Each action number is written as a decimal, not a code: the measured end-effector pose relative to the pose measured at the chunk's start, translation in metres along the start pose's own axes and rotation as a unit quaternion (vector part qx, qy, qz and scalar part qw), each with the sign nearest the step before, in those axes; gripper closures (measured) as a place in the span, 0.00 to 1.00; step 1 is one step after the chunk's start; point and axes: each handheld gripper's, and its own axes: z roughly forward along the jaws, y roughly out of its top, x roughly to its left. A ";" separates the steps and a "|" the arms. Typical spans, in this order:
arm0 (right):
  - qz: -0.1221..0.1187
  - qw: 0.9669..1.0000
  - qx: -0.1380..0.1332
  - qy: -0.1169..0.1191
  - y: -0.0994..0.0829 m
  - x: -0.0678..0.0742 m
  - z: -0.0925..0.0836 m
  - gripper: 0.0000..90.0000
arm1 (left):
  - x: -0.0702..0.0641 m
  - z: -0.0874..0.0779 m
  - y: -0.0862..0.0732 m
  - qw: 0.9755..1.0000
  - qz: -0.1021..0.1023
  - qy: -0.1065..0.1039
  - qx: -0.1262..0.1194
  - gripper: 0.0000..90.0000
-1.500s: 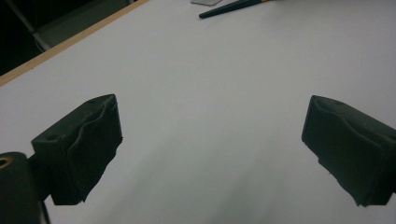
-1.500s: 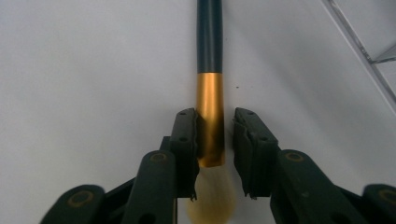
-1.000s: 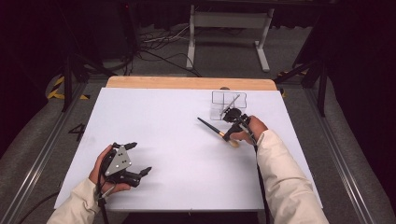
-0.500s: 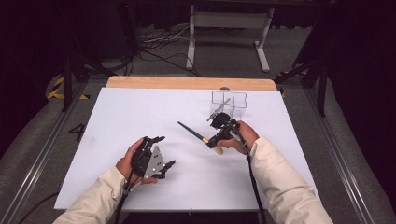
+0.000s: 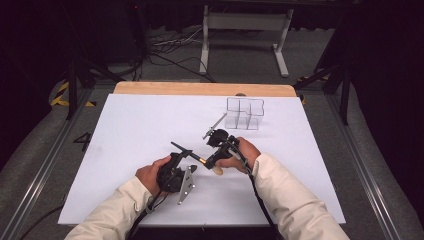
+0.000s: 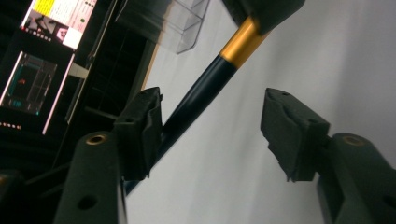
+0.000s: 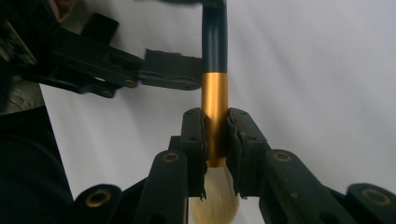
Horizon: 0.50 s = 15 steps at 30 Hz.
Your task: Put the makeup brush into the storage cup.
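Note:
A makeup brush with a dark handle, gold ferrule and pale bristles hangs just above the white table near its middle front. My right gripper is shut on the ferrule. My left gripper straddles the handle. Its jaws have just been closing; one pad touches the handle while the other pad stands clear of it. In the right gripper view the left gripper sits farther along the handle.
A clear plastic organizer with several compartments stands at the back right of the white table. A wooden strip runs along the far edge. Beyond it are a stand and cables on the floor.
Both hands have come together at the middle front of the table. The right gripper carried the brush leftward, the left gripper moved right, and its jaws have narrowed around the handle.

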 end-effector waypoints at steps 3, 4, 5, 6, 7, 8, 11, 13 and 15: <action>-0.001 1.000 0.003 0.000 0.002 0.004 0.003 0.86 | -0.003 0.002 0.004 1.000 0.027 0.008 0.014 0.61; -0.001 1.000 0.004 0.002 0.003 0.004 0.003 0.86 | -0.005 0.002 0.005 0.999 0.035 0.010 0.022 0.65; -0.001 1.000 0.003 0.004 0.003 0.005 0.004 0.86 | -0.004 0.002 0.007 0.998 0.050 0.011 0.028 0.70; -0.001 1.000 0.005 0.003 0.003 0.006 0.005 0.86 | -0.007 0.002 0.009 0.997 0.062 0.018 0.040 0.75; 0.000 1.000 0.002 0.002 0.004 0.007 0.005 0.86 | -0.009 0.003 0.009 0.996 0.068 0.022 0.044 0.76; 0.000 1.000 0.002 -0.001 0.004 0.007 0.005 0.86 | -0.010 0.004 0.011 0.996 0.074 0.022 0.046 0.77; 0.004 1.000 -0.005 -0.004 0.004 0.007 0.005 0.86 | -0.016 0.007 0.014 0.994 0.089 0.027 0.061 0.83; 0.007 1.000 -0.009 -0.003 0.005 0.008 0.005 0.86 | -0.017 0.007 0.018 0.988 0.124 0.028 0.081 0.84; 0.004 1.000 -0.009 -0.007 0.006 0.010 0.007 0.86 | -0.020 0.010 0.020 0.988 0.129 0.030 0.081 0.85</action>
